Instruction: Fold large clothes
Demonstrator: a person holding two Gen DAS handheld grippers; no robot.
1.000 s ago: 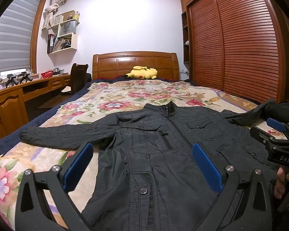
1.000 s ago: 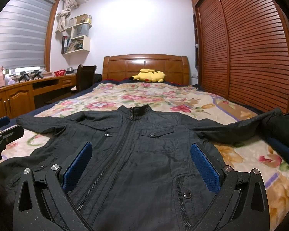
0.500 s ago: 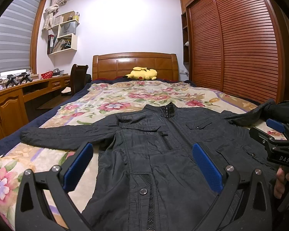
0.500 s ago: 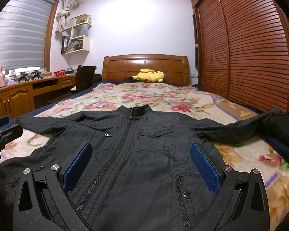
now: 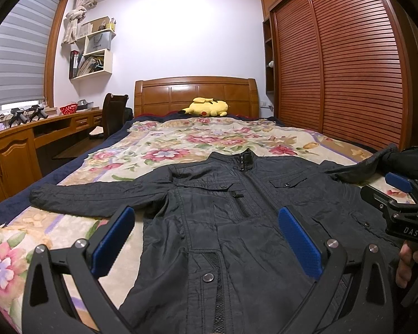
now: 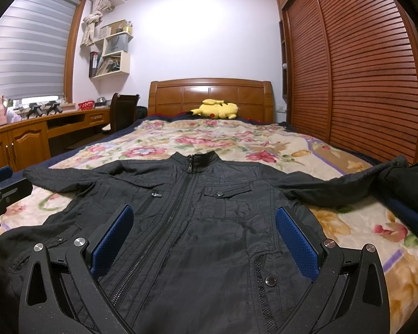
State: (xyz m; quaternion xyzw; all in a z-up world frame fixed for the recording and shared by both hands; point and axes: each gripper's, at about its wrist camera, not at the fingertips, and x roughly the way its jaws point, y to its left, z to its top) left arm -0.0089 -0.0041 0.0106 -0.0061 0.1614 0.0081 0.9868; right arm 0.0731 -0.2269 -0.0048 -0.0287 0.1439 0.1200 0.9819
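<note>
A dark jacket (image 5: 231, 222) lies flat and zipped on the flowered blanket (image 5: 181, 142) of the bed, front side up. Its collar (image 6: 200, 160) points to the headboard and its hem is toward the two grippers, so the long axis of the body runs straight away from the jaws, and the sleeves go out across the bed.

The left gripper (image 5: 206, 239) hangs over the lower left part of the jacket. Its jaws are wide apart and hold nothing. The right gripper (image 6: 203, 236) hangs over the lower right part, also spread wide and empty. I cannot tell if the fingers touch the cloth.

The left sleeve (image 5: 97, 197) lies straight on the blanket, out to the left side, and the left gripper is the nearer one to it. The right sleeve (image 6: 342, 189) goes to the right edge of the bed, where its end meets another dark heap (image 6: 412, 183), and the right gripper is nearer to this one.

In my judgement no fold is made yet. The first move probably calls for each gripper to go sideways to its own sleeve.
</note>
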